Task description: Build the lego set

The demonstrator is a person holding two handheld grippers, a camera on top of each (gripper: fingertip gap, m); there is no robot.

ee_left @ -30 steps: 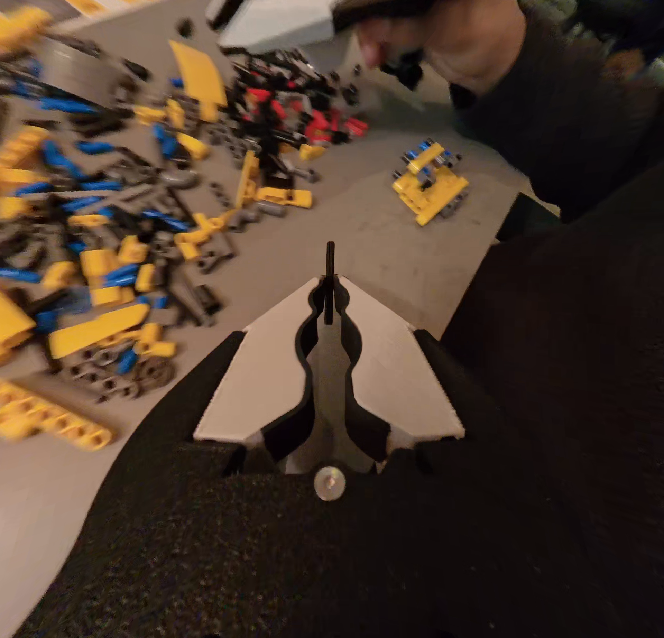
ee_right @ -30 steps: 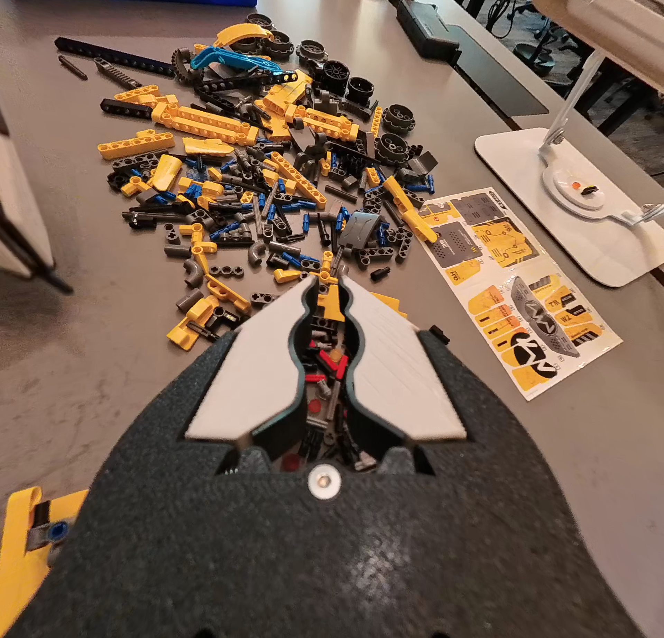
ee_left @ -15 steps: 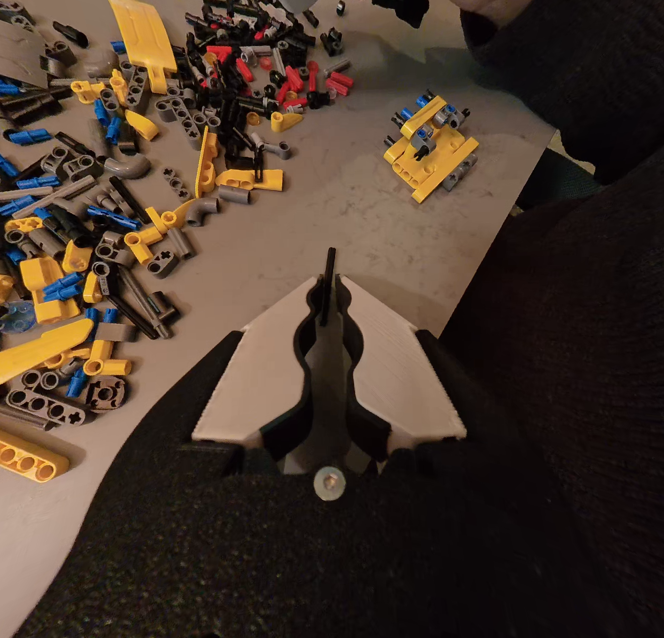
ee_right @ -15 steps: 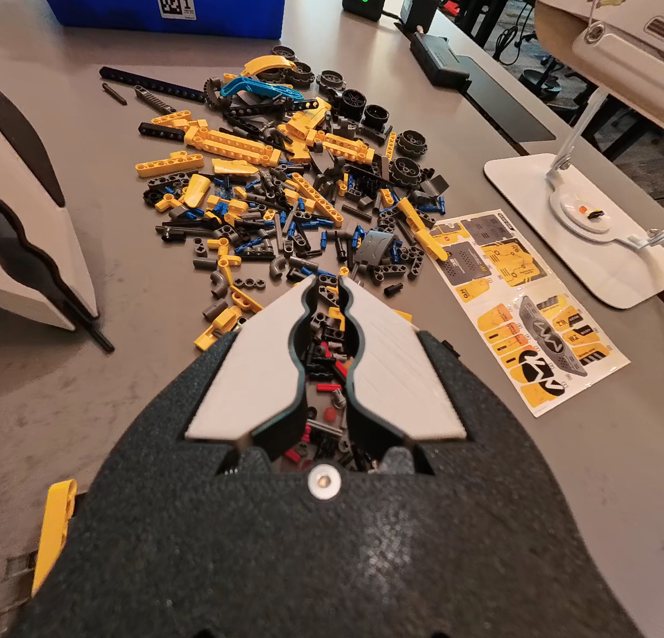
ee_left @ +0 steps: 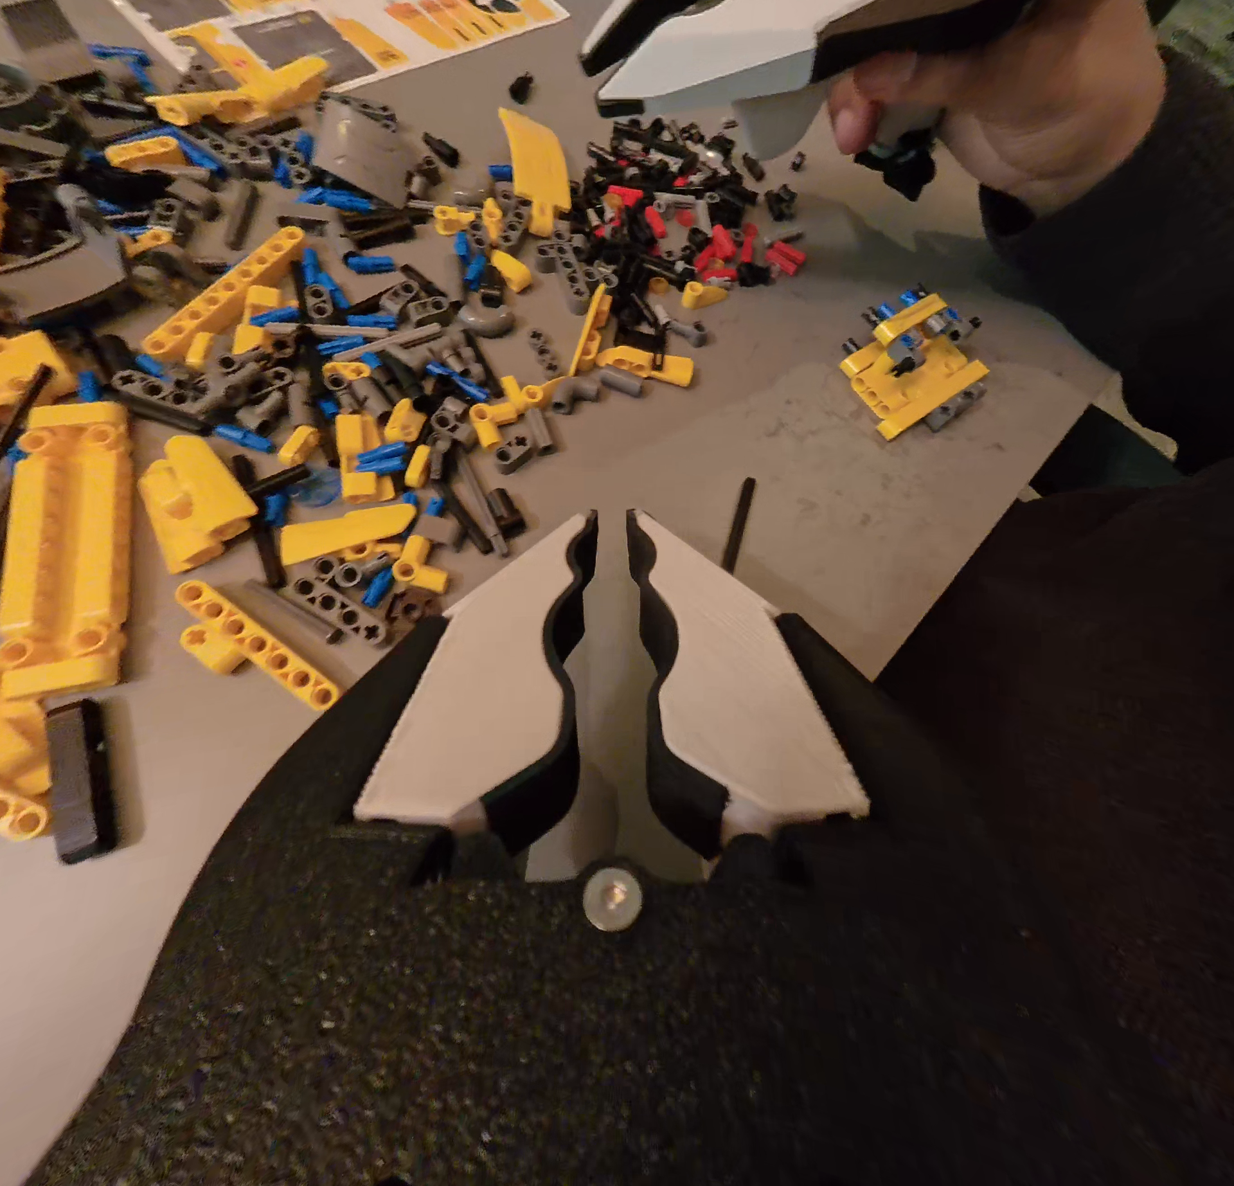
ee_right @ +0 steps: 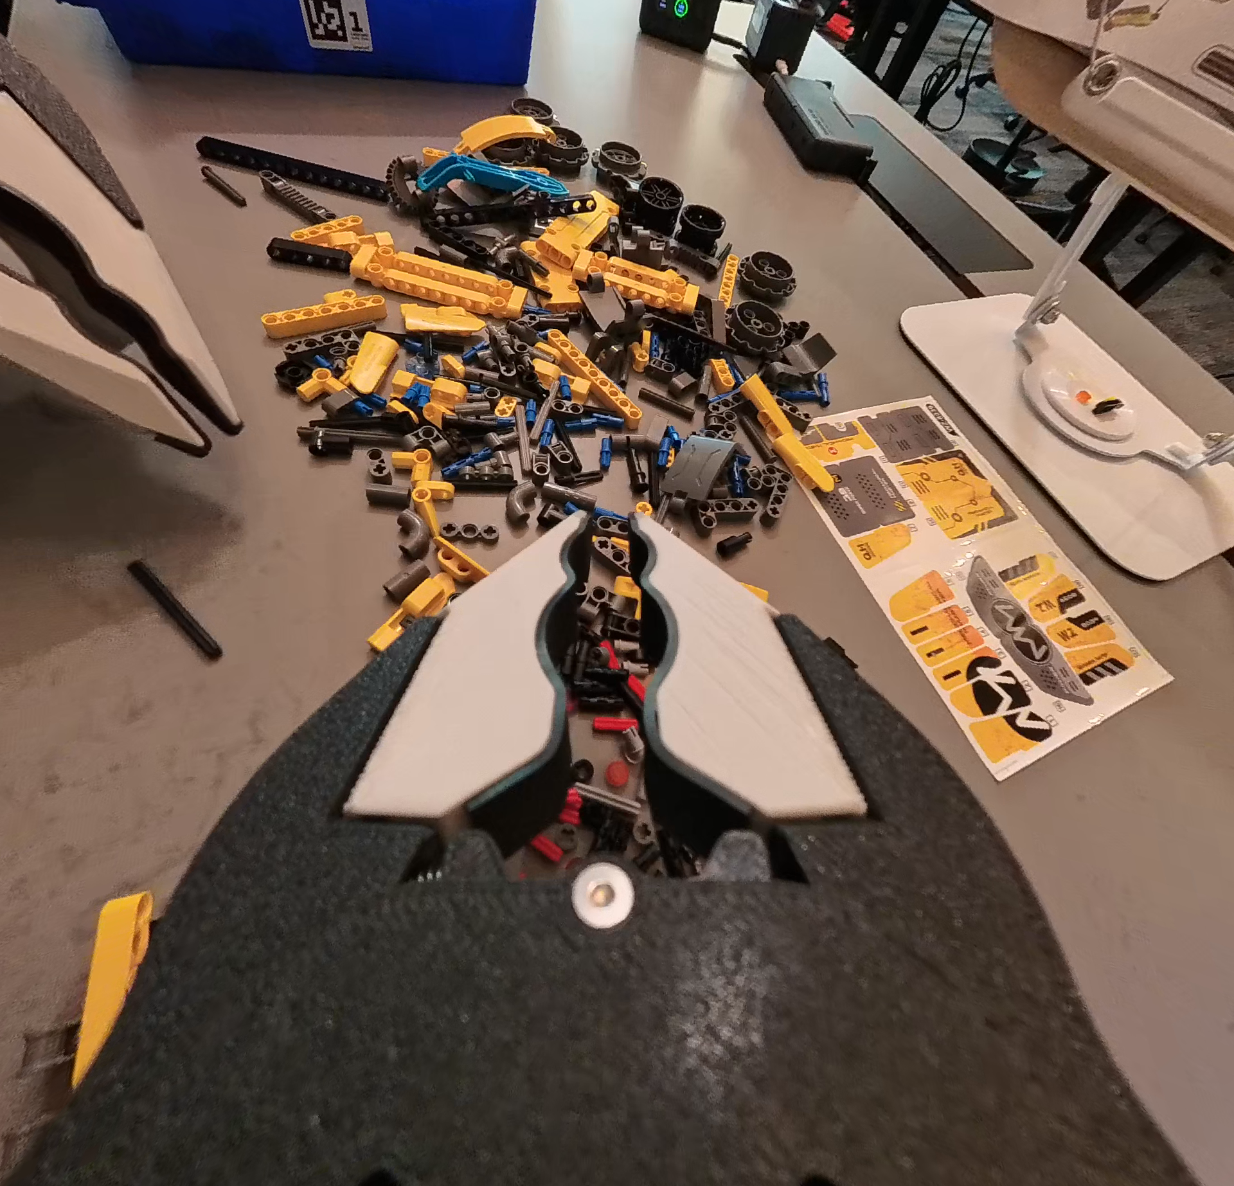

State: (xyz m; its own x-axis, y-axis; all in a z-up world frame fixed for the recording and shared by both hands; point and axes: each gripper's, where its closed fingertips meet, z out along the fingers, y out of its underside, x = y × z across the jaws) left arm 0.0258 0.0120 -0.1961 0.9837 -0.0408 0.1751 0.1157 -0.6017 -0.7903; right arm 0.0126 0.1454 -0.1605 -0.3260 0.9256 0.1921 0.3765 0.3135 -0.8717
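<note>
My left gripper (ee_left: 611, 519) is open by a narrow gap and empty, low over the grey table (ee_left: 835, 553). A thin black axle (ee_left: 738, 523) lies flat on the table just right of its tips. It also shows in the right wrist view (ee_right: 175, 609), below the left gripper (ee_right: 207, 429). My right gripper (ee_right: 609, 521) is empty with its jaws a little apart, above a heap of small black and red pins (ee_right: 604, 673). A hand holds it in the left wrist view (ee_left: 591, 89). A small yellow assembly (ee_left: 915, 366) sits near the table edge.
A wide spread of yellow, grey, black and blue building parts (ee_right: 534, 352) covers the table. A sticker sheet (ee_right: 968, 573) lies right of it, next to a white stand base (ee_right: 1042, 432). A blue bin (ee_right: 300, 12) stands at the back. A dark sleeve (ee_left: 1068, 753) covers the near edge. Spacing between my two grippers at the tips: around 15 cm.
My left gripper opened and let go of the black axle, which now lies on the table to its right. The left gripper swung left toward the parts spread.
</note>
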